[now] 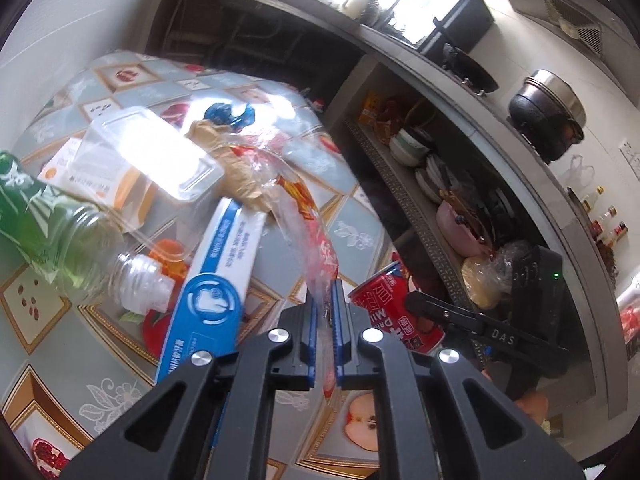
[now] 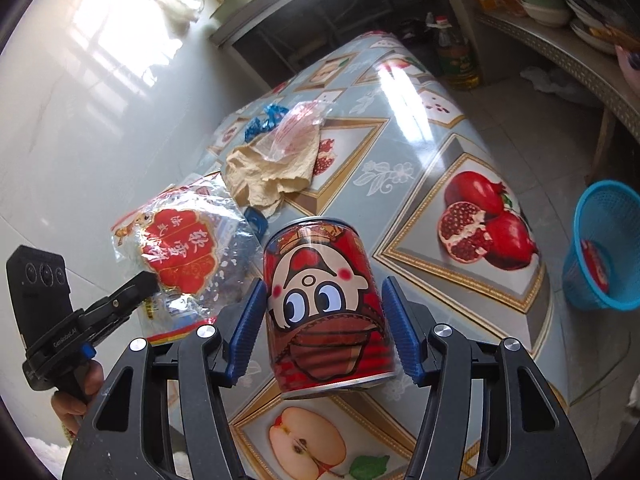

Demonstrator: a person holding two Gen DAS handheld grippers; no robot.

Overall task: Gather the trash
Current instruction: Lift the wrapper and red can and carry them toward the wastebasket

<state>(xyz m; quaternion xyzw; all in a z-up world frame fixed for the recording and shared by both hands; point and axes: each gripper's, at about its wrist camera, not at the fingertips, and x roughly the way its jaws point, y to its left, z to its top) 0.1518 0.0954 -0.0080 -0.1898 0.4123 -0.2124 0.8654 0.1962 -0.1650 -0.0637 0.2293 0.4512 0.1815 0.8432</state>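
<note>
While the left gripper (image 1: 325, 328) looks down along its fingers, its blue pads are pinched shut on a corner of the clear plastic wrapper (image 1: 298, 216) with red print, which trails up and away over the patterned table (image 1: 48, 368); a film like this is light, limp and slippery, so a firm nip at an edge is probably the only workable hold. Beside it lie a green bottle (image 1: 52, 232), a blue-and-white box (image 1: 224, 276) and a clear tray (image 1: 148, 156). From the right wrist view, the right gripper (image 2: 326, 332) straddles the red can (image 2: 326, 312), the pads standing just off its sides, not yet pressing. That can looks stiff and smooth; gripping mid-body should suit. A blue basket (image 2: 608, 244) waits on the floor, well apart.
</note>
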